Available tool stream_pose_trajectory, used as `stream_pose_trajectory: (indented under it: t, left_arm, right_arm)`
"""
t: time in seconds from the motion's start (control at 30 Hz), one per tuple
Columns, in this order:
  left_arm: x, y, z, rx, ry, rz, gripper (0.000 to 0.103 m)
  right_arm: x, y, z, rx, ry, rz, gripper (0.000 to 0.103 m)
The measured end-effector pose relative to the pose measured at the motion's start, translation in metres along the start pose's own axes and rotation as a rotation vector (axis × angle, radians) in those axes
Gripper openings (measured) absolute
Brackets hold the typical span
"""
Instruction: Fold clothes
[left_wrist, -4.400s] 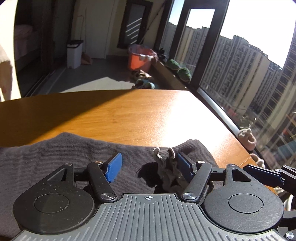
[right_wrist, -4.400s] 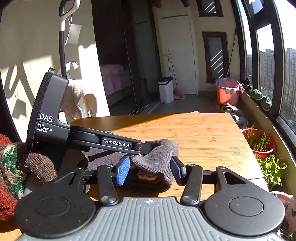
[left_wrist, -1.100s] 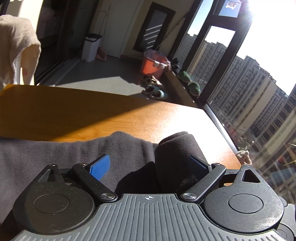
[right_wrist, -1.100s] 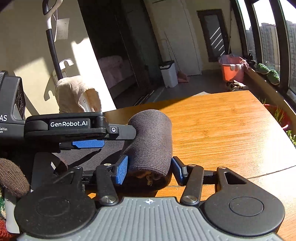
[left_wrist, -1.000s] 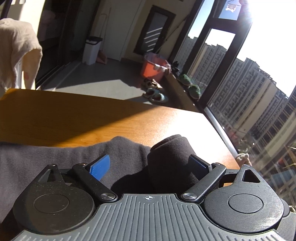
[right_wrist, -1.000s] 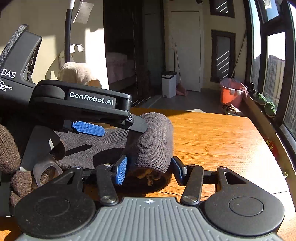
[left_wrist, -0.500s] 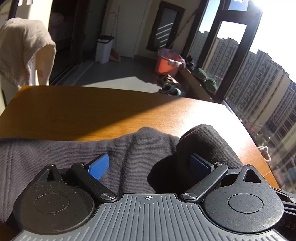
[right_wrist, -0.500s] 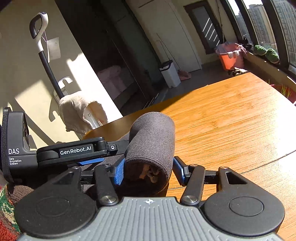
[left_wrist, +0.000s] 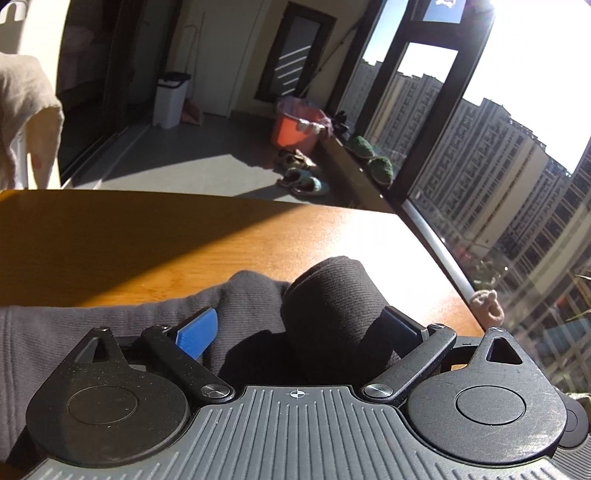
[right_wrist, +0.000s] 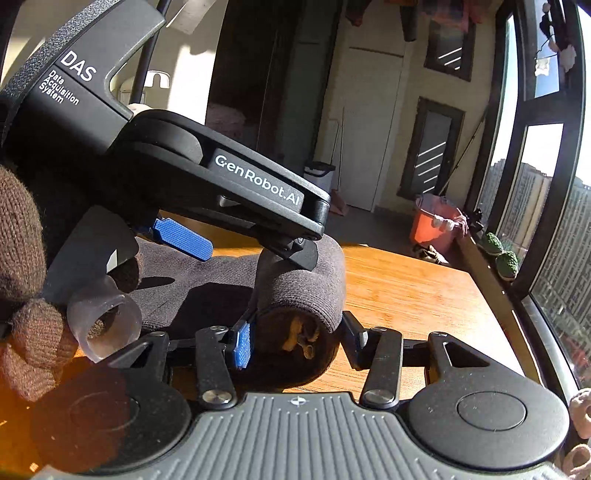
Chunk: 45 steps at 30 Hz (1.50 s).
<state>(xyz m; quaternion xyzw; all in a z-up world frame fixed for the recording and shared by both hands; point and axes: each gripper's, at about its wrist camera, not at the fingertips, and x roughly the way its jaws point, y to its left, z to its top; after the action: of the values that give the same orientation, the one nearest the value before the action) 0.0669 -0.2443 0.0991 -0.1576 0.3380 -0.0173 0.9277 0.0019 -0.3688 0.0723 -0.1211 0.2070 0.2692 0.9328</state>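
While the dark grey ribbed knit garment (left_wrist: 122, 321) lies spread over the near part of the sunlit wooden worktop (left_wrist: 192, 243), I see its end wound into a thick roll (right_wrist: 306, 280) close to the worktop's near right corner. My left claw (left_wrist: 295, 328) is spread wide, one blue pad over the flat cloth and the other against the far side of the roll, so it clasps nothing. My right claw (right_wrist: 295, 339) faces the open end of the roll with its fingers parted; the left blue pad touches the roll, the right finger stands just clear. A brown knitted glove (right_wrist: 22, 280) covers the hand on the left claw's handle.
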Motion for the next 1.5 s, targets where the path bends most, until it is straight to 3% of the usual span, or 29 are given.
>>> stream_pose_trajectory:
  t: [0.1, 0.23, 0.27, 0.33, 0.37, 0.53, 0.73, 0.87, 1.03, 1.2, 1.33, 1.43, 1.5]
  left_arm:
    - [-0.004, 0.000, -0.003, 0.017, -0.001, 0.024, 0.099]
    - [-0.007, 0.001, -0.004, 0.018, -0.005, 0.034, 0.099]
    - [-0.008, 0.002, -0.004, 0.010, -0.003, 0.031, 0.099]
    - [-0.010, 0.004, -0.004, -0.003, -0.001, 0.027, 0.099]
    - [-0.013, 0.004, -0.003, -0.004, -0.007, 0.030, 0.099]
    - [-0.029, 0.007, 0.002, 0.008, -0.057, 0.039, 0.097]
    - [-0.029, 0.019, 0.004, -0.011, -0.054, 0.035, 0.097]
    - [-0.021, 0.018, -0.004, 0.026, -0.019, 0.043, 0.097]
    - [-0.016, 0.026, -0.005, 0.008, 0.000, 0.027, 0.101]
    - [-0.016, 0.029, -0.007, 0.012, -0.001, 0.034, 0.102]
    - [-0.015, 0.036, -0.007, -0.029, 0.005, 0.023, 0.102]
    - [-0.016, 0.038, -0.009, -0.058, 0.008, 0.022, 0.102]
    - [-0.017, 0.035, -0.009, -0.051, 0.005, 0.030, 0.102]
  right_arm:
    - [-0.010, -0.006, 0.000, 0.061, -0.050, 0.026, 0.060]
    - [-0.014, -0.005, 0.004, 0.059, -0.114, 0.005, 0.061]
    - [-0.010, -0.003, 0.006, 0.042, -0.106, 0.000, 0.061]
    - [-0.002, 0.003, 0.009, 0.008, -0.075, 0.004, 0.045]
    - [-0.001, 0.009, 0.009, -0.019, -0.073, -0.003, 0.043]
    - [0.000, 0.043, 0.008, -0.180, -0.086, -0.045, 0.042]
    - [0.003, 0.047, 0.009, -0.178, -0.080, -0.024, 0.043]
    - [0.006, 0.046, 0.009, -0.178, -0.075, -0.006, 0.045]
    - [0.005, 0.039, 0.007, -0.140, -0.079, 0.013, 0.049]
    - [0.009, 0.021, 0.006, -0.035, -0.073, -0.005, 0.072]
    - [0.015, 0.012, 0.006, 0.026, -0.042, 0.022, 0.077]
    - [0.020, 0.000, 0.006, 0.091, -0.020, 0.089, 0.073]
    - [0.017, -0.004, 0.004, 0.073, -0.016, 0.106, 0.058]
